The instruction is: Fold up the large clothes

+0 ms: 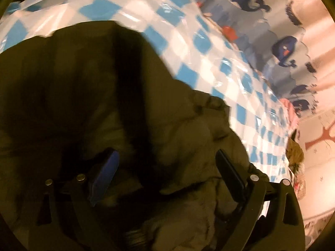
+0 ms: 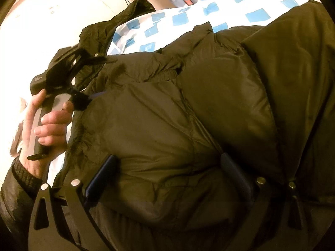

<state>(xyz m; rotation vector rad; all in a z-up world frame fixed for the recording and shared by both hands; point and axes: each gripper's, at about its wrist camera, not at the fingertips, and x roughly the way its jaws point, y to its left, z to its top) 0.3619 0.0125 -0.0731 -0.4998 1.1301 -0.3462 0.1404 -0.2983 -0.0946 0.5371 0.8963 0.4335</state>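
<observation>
A dark olive puffer jacket point(image 2: 188, 108) lies bunched on a blue-and-white checked plastic sheet point(image 2: 184, 18). My right gripper point(image 2: 167, 165) is open, its jaws wide apart just over a padded fold of the jacket. In the left wrist view the same jacket point(image 1: 83, 96) fills the lower left, and my left gripper point(image 1: 167, 163) is open above a crumpled cuff or hem. The left gripper also shows in the right wrist view point(image 2: 88, 77), held in a hand at the jacket's left edge, its jaws apart around the fabric edge.
The checked sheet point(image 1: 171, 33) covers a bed. A whale-print cloth point(image 1: 278, 48) hangs at its far side. A pale floor or wall point(image 2: 41, 21) with a plugged cable lies to the left. A furry brown item point(image 1: 295, 154) sits at the sheet's right end.
</observation>
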